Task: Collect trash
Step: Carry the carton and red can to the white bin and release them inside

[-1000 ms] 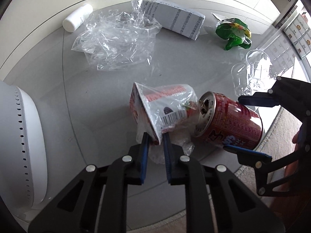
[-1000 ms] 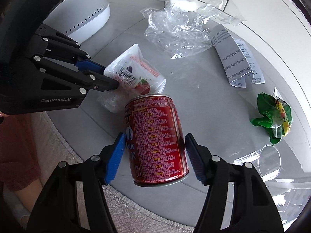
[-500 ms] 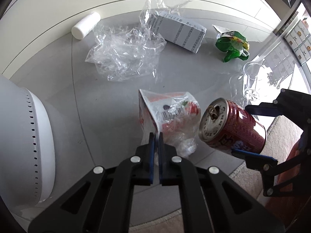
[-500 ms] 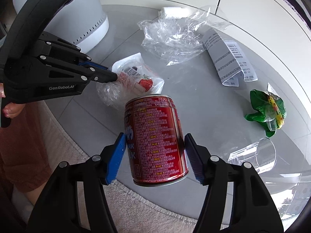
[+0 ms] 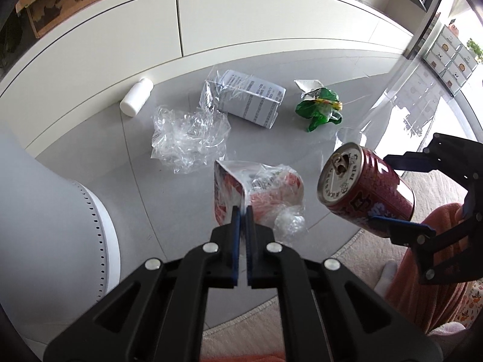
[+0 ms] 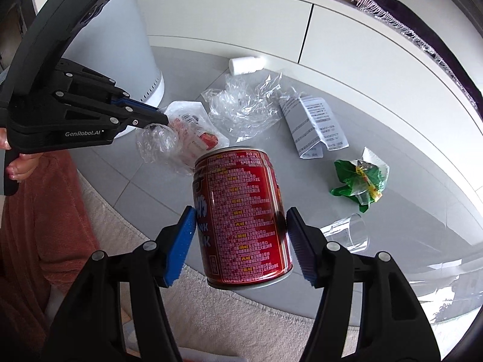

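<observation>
Between right gripper [image 6: 240, 241] pads: red can [image 6: 241, 211], clamped.

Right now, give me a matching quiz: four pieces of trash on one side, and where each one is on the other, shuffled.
Things:
1. can
2. red packet
3. white bottle
4. green wrapper

Places:
A. lying by the cabinet's foot
B. pinched in the left gripper
C. clamped in the right gripper
D. crumpled beside the folded leaflet

Pairs: 1-C, 2-B, 3-A, 4-D

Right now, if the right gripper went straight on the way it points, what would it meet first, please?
Probably the grey table: the right gripper, shut on the red can, points down at bare surface near the clear plastic bag. Depth is unclear.
</observation>
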Demonstrator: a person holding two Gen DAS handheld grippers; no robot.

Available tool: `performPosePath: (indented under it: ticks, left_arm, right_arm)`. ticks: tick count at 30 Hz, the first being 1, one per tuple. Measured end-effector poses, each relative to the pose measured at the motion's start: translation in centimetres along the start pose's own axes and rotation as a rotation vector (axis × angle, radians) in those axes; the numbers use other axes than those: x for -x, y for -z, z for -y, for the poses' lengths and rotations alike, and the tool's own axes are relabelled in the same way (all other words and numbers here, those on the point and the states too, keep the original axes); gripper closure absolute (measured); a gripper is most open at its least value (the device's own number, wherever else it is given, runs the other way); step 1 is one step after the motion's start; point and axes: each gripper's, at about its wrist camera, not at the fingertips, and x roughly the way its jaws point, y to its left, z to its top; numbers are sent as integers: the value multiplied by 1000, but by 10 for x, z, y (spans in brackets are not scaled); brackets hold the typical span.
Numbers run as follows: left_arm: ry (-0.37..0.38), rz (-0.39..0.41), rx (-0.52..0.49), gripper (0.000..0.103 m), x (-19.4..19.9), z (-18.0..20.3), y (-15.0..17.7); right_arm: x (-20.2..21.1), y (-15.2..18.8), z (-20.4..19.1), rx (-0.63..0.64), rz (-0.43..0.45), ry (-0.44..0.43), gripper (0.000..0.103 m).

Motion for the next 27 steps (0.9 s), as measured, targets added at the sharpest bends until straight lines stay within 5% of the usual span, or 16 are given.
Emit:
performPosePath:
  ticks: [16, 27]
  left_arm:
    - [38, 126, -111, 100, 138, 41, -32]
    - [-20, 240, -108, 100, 251, 12, -29]
  right_arm:
    - [151, -35, 11, -46, 113, 32, 44]
    - [236, -89, -28, 41, 224, 3, 44]
